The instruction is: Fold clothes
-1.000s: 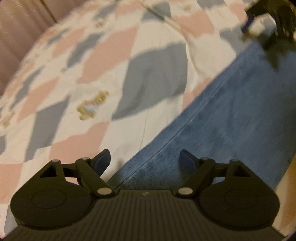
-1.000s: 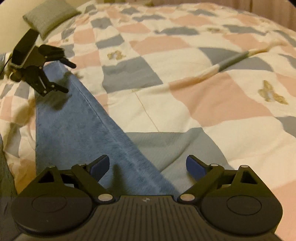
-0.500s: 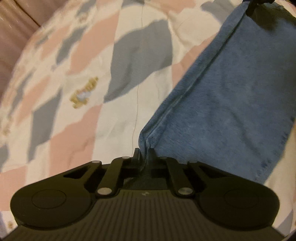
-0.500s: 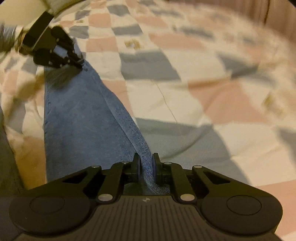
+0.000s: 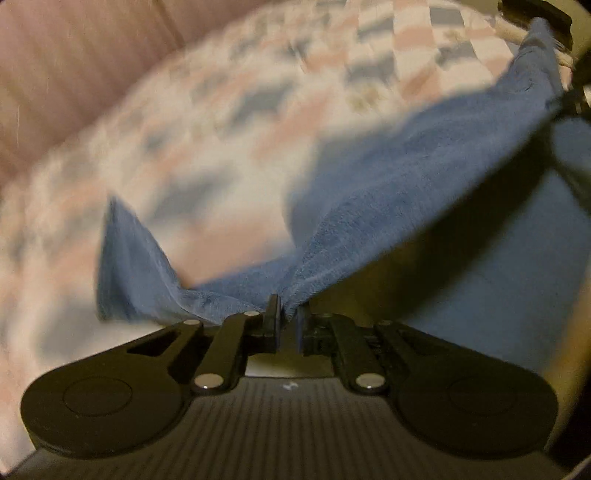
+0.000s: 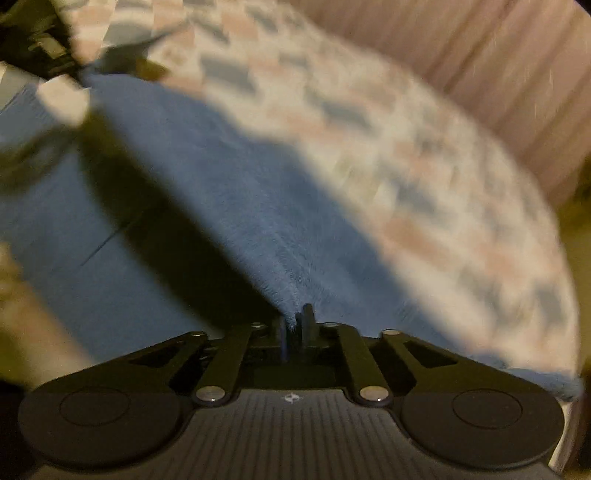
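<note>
Two handheld tools lift a blue fleece garment [image 5: 406, 177] off a bed w/ a checked quilt [image 5: 229, 110] in pink, grey & white. Left tool [image 5: 284, 317] has its jaws drawn nearly together, pinching a bunched edge of the cloth; from that grip the fabric fans up & away toward the top-right corner of the left wrist view, where the right tool [image 5: 543, 14] shows dark & partly cut off, also at the cloth. A loose corner flops out to the left of the pinch, standing up in a peak. Right tool [image 6: 295, 321] is likewise clamped down on a gathered fold of the same garment [image 6: 229, 184], which stretches from its tips toward the upper-left corner of the right wrist view, where the left tool [image 6: 40, 40] sits as a blurred dark shape. Cloth hangs taut-ish btwn the two grips, raised clear of the quilt [image 6: 406, 129], w/ more blue fabric seen beneath in shadow. Pinkish curtain [image 6: 498, 55] runs along the far edge of the bed. Both views are heavily motion-blurred; quilt details are too smeared to make out.
</note>
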Demonstrator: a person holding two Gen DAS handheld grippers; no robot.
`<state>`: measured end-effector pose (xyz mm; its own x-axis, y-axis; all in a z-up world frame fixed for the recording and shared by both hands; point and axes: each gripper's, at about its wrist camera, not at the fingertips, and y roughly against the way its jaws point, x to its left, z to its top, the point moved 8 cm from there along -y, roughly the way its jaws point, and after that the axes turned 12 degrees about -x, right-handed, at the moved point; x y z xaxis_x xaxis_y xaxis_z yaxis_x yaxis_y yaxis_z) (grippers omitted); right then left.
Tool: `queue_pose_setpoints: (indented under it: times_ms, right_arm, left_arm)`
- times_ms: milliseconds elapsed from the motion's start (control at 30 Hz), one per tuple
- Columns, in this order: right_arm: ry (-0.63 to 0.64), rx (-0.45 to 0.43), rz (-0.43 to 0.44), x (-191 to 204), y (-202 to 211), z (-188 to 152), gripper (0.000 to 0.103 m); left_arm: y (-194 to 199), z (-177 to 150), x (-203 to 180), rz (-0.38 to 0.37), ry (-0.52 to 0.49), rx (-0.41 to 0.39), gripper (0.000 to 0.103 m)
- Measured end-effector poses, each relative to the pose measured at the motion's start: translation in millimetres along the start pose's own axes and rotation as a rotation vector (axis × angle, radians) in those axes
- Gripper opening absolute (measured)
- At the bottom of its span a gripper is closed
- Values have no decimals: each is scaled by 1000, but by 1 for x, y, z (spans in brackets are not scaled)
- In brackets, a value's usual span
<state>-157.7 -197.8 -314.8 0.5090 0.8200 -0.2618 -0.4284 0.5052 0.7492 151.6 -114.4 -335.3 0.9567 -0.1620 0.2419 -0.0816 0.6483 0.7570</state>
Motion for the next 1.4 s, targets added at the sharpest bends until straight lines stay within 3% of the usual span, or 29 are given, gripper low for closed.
queue_pose_setpoints:
  times_ms: [33,100,167,367,433,667,767,833,1000,1133,1233,1300,1367,1400]
  right_arm:
    - [-58,44,25,11,5,-14,20]
    - [-235,93,60,20,17,-33,48]
    - [-429,94,44,7,28,-46,53]
    - [-1095,75,-111,-84,53,-107,54]
    - [-1301,50,-178,-113,59,-137,54]
    - [-1797,-131,-398,-196,62,-233,57]
    - [-1883,-115,-395,-209,43,-249,59]
    - [-1908,-88,-359,-214,30,-249,26]
    - [-1613,-21,-364,-216,31,-213,13]
    - [-1376,30,-364,-219,33,-184,13]
    - [-1236,65,-356,-222,33,-167,21]
    - [-1499,65,-304,-224,22,-195,27]
    - [-1657,54,-286,-226,18,-208,29]
    - [-1711,53,-285,-226,17,-212,17]
  left_arm:
    - [11,-26,-18,-5,46,46,9]
    - [24,-64,-42,-7,142,138,9]
    - [34,-76,-52,4,202,163,10]
    - [54,-69,-57,67,281,141,30]
    - [53,-63,-49,96,347,125,47]
    - [35,-68,-39,136,675,163,52]
    - [32,-72,-45,151,733,183,53]
    - [31,-75,-50,161,744,202,54]
    - [32,-72,-54,190,774,186,54]
    - [33,-67,-53,209,813,154,56]
    - [30,-71,-58,212,828,165,58]
    - [30,-74,-62,210,834,173,58]
    - [31,-77,-65,207,840,181,58]
    - [31,-78,-67,206,843,185,58]
